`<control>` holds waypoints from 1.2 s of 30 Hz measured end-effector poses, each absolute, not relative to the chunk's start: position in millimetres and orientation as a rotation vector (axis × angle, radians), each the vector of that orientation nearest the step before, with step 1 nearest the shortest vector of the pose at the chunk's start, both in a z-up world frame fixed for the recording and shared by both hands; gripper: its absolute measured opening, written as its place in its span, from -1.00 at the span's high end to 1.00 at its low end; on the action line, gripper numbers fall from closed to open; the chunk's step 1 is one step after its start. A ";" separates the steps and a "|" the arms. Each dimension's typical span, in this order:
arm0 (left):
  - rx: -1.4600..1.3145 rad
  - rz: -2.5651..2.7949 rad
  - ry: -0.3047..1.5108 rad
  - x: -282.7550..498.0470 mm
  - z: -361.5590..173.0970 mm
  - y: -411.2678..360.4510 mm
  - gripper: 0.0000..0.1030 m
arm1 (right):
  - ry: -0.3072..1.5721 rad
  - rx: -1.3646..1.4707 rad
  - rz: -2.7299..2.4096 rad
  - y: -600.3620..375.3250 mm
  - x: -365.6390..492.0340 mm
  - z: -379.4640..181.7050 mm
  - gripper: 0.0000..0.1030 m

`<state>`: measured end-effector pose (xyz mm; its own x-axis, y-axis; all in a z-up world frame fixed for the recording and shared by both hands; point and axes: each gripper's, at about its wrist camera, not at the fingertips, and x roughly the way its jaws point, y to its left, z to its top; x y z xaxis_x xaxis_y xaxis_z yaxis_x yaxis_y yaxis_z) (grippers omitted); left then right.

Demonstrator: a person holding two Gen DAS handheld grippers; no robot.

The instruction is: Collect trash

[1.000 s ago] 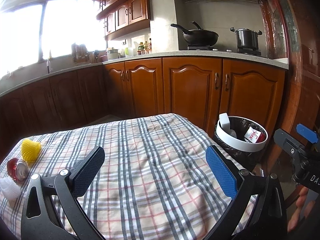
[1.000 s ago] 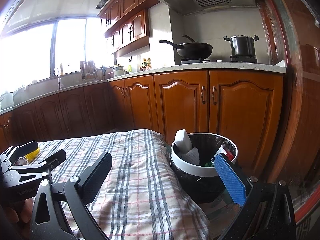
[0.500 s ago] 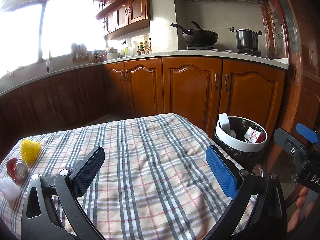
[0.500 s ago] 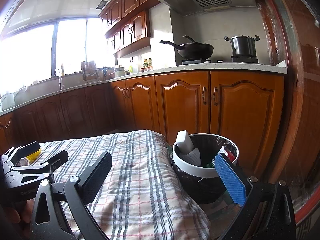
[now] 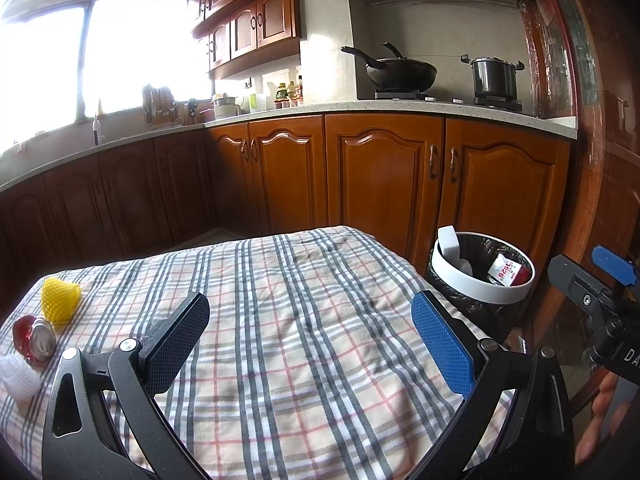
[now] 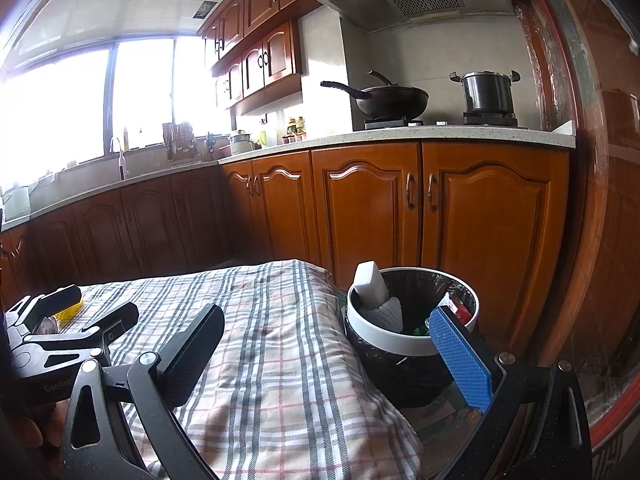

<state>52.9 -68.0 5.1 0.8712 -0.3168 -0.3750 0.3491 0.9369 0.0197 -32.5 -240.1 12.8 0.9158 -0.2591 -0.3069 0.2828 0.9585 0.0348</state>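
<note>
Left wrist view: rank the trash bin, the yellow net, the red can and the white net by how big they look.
1. trash bin, clearly largest.
2. yellow net.
3. red can and white net look about alike; the white net is cut off at the frame edge and nearer the camera, so their order is unsure.

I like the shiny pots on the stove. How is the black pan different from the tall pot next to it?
The pan is black, wide and shallow; the pot is shiny metal, narrow and tall. The pan has one long handle sticking out sideways; the pot has two short handles near its rim. The pan sits left of the pot. Both rest on stove burners, apart from each other.
</note>
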 end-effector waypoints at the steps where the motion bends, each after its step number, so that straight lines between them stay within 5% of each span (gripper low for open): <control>1: 0.089 -0.347 0.376 53.0 4.9 -67.7 -1.00 | 0.306 0.078 -0.278 -240.2 -32.2 12.9 -1.00; 36: 0.078 -0.353 0.409 57.9 1.5 -66.0 -1.00 | 0.325 0.095 -0.258 -242.5 -26.0 12.6 -1.00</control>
<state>57.9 -66.0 1.5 0.8579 -0.3197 -0.4022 0.3508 0.9364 0.0039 -26.0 -242.5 12.6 0.9151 -0.2348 -0.3277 0.2652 0.9628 0.0510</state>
